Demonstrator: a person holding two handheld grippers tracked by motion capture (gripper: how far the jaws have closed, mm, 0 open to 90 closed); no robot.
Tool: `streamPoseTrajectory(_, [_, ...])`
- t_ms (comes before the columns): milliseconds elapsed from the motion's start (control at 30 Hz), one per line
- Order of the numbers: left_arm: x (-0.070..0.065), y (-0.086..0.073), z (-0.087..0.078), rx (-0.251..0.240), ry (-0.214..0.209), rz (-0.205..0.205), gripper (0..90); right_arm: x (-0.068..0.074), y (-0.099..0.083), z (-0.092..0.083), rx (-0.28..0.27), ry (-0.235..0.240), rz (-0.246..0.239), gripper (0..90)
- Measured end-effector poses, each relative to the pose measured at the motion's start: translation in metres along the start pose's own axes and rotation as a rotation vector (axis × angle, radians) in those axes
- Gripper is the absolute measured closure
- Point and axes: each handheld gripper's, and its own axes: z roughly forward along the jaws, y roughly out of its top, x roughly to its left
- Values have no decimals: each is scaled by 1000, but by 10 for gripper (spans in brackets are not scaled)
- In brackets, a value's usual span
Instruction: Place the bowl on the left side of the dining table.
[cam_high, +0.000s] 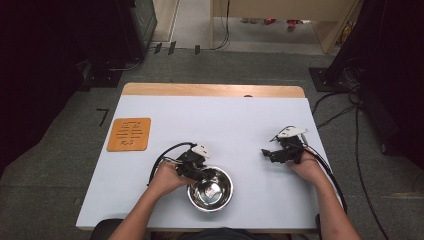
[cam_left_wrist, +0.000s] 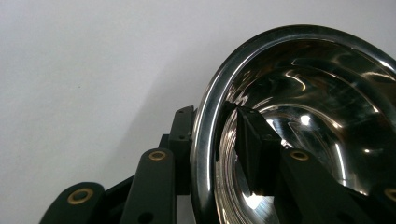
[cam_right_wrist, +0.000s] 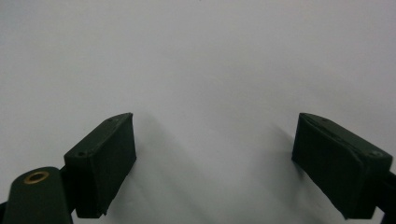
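We found the left gripper (cam_high: 196, 167) at the near-left rim of the steel bowl (cam_high: 210, 189), one jaw outside the wall and one inside, as the left gripper view showed plainly: the rim (cam_left_wrist: 205, 140) ran up between the two black jaws. The inner pad (cam_left_wrist: 252, 154) lay against or very near the polished inside; the outer jaw sat just behind the rim. We could not tell for certain whether both pads pressed the metal, so we noted the jaws as drawn in around the wall rather than firmly clamped. Straddling the rim made sense to us: a thin, slick wall offers no other purchase, and a pinch across it would let the bowl be lifted or dragged.

The bowl stood upright and empty on the white table cover (cam_high: 225, 125), near the front edge, close in front of the person.

The right gripper (cam_high: 280, 152) rested well apart to the right, jaws spread wide with nothing between them and bare cover beneath. We judged it parked clear of the work.

Farther out, an orange square mat (cam_high: 129, 134) lay flat near the cover's left edge, a likely resting place for the bowl.
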Motion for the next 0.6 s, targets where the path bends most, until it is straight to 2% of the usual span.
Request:
streamPoseTrajectory(300, [-2,2,-10,2,-24,14,768,0,0,0,-1,0,1,130])
streamPoseTrajectory(400, [-3,3,-11,4,-48,15,810,0,0,0,1,0,0,130])
streamPoseTrajectory(433, [-4,3,-12,5,-43,26,861,0,0,0,0,0,0,130])
streamPoseTrajectory(600, [-5,5,-12,14,-38,31,865,0,0,0,1,0,0,130])
